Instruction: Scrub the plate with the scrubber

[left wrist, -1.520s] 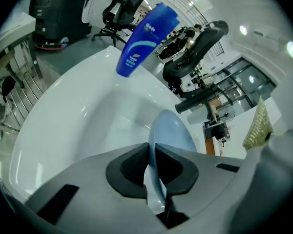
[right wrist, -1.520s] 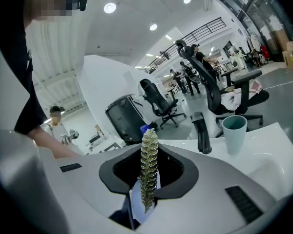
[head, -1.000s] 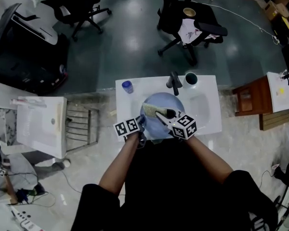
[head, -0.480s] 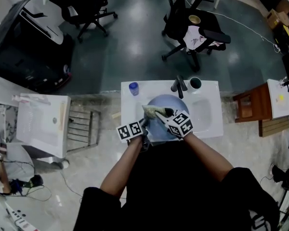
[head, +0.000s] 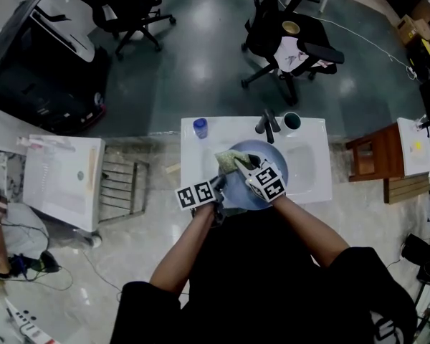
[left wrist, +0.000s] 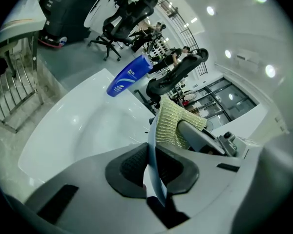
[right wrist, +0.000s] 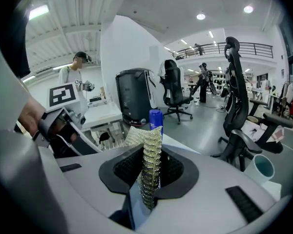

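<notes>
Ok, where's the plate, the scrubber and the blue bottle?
Plate (head: 275, 158): head view, on its bare upper right part.
Scrubber (right wrist: 149, 165): right gripper view, on its yellow mesh edge.
Bottle (left wrist: 127, 77): left gripper view, on its blue body.

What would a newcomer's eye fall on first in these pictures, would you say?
Most striking is the blue plate held over the white sink at the centre, its rim clamped in the left gripper. The right gripper holds a yellow-green scrubber against the plate's face. A black office chair stands on the floor beyond.
</notes>
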A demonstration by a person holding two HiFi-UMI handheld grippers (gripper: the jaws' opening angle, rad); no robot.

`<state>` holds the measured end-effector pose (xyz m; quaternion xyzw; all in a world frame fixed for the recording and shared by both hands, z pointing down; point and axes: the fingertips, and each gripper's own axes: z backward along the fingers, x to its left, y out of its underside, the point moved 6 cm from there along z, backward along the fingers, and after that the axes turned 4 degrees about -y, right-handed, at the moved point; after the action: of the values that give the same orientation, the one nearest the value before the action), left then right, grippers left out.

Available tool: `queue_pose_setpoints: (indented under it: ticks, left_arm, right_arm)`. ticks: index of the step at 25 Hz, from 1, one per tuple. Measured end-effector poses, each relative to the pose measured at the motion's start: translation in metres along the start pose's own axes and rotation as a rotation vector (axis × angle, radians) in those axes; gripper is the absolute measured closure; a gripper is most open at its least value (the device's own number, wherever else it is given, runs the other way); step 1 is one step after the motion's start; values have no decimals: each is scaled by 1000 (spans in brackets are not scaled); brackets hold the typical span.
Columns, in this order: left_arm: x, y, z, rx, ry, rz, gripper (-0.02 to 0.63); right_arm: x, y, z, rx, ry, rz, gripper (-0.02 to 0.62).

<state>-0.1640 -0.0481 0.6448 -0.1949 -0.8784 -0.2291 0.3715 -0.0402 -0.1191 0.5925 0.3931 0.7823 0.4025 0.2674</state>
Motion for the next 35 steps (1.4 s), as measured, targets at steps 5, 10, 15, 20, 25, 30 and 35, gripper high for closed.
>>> queue_pose_setpoints:
  ticks: [5,10,15,20,25,30,35]
  left_arm:
    - [-4,2,1,8,17,6,577]
    - [-6,2,2,9,28,10,575]
    - [-8,4,1,19,37,13,574]
    - [-11,6,0,32,45,9,569]
    - [-14,9,-2,41,49,-3,566]
    - [-16,12,-2,44,51,-6,565]
    - [-17,15,1,46,56,-9,560]
  right_arm:
    - [-6,-4,2,4,54,43,534]
    - [-11,-6,4,13,89,80,534]
    - [-22,-6,7,35,135,102,535]
    - [-38,-4,15,58,191,127,534]
    - [-52,-2,26,87,238,157,535]
    - [-63,5,36,95,257,139,534]
    - [-70,13,48,111,281,128,534]
